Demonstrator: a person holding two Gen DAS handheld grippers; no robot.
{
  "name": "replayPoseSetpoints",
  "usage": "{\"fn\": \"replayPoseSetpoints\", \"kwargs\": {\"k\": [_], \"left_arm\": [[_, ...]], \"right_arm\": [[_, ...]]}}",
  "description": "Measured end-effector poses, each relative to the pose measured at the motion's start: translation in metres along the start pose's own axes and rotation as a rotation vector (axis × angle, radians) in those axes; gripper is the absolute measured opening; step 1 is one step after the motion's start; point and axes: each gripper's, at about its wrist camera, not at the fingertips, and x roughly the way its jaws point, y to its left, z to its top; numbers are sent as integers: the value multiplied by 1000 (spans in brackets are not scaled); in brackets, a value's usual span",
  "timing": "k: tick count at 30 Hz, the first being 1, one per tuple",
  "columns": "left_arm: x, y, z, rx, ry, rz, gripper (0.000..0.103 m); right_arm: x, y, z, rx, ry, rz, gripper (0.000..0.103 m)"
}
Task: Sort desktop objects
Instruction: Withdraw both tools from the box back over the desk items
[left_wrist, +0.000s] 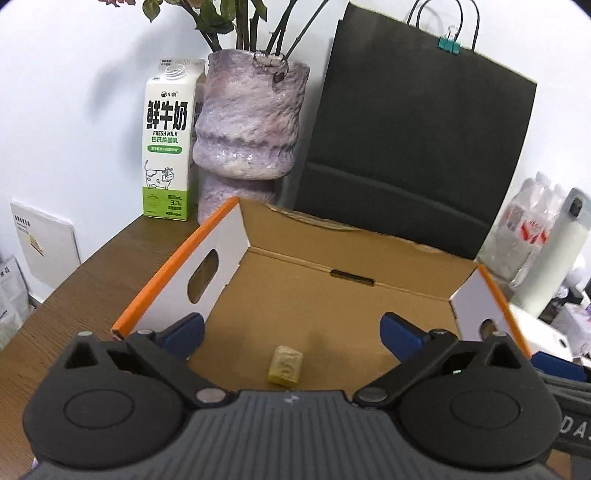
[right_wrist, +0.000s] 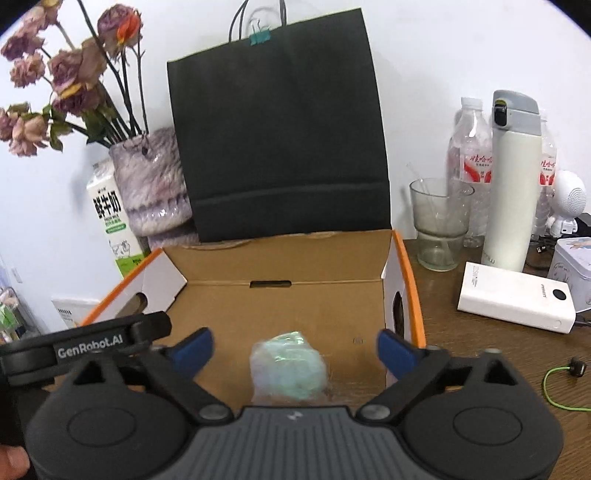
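An open cardboard box (left_wrist: 314, 266) with orange-edged white flaps stands on the brown desk. In the left wrist view my left gripper (left_wrist: 291, 332) is open wide over the box, its blue pads far apart, and a small yellowish wrapped block (left_wrist: 286, 365) lies on the box floor below, touching neither pad. In the right wrist view my right gripper (right_wrist: 295, 349) is open just as wide over the same box (right_wrist: 280, 295). A blurred pale green, shiny wrapped lump (right_wrist: 288, 365) sits between and below its pads, free of them. The left gripper's black body (right_wrist: 85, 347) shows at the left.
Behind the box stand a black paper bag (right_wrist: 277, 147), a purple vase of dried flowers (left_wrist: 247, 122) and a milk carton (left_wrist: 168, 147). To the right are a glass (right_wrist: 439, 221), water bottles (right_wrist: 469, 147), a white flask (right_wrist: 513, 177), a white power bank (right_wrist: 517, 302), a tin (right_wrist: 572, 266) and a green cable (right_wrist: 557, 384).
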Motion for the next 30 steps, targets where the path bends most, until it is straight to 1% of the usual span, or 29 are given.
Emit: {"fn": "replayPoseSetpoints", "kwargs": {"k": [3,6,11,14,17,21,24,30], "left_arm": [[-7,-2,1,5,-22,7,103],[-18,0,2,-13,-39,3,103],[-46,7,7,-50,-99,-14,103],[-64,10,6,-58,-128,-18,103],[-84,13,2,-55,-151,-43,103],[-109,19,-10,-52,-178,-62,103],[-129,24,-20,-41,-188,-75,103],[-168,30,-45,30,-217,-86,103]], "right_arm": [[-6,2,4,-17,-6,-13,103],[-14,3,5,-22,-21,-18,103],[-33,8,8,-41,-57,-17,103],[-49,15,6,-68,-85,-19,103],[-66,24,1,-103,-112,-18,103],[-94,32,-13,-132,-151,-21,103],[-112,34,-27,-143,-164,-28,103],[-147,37,-60,-177,-172,-24,103]]}}
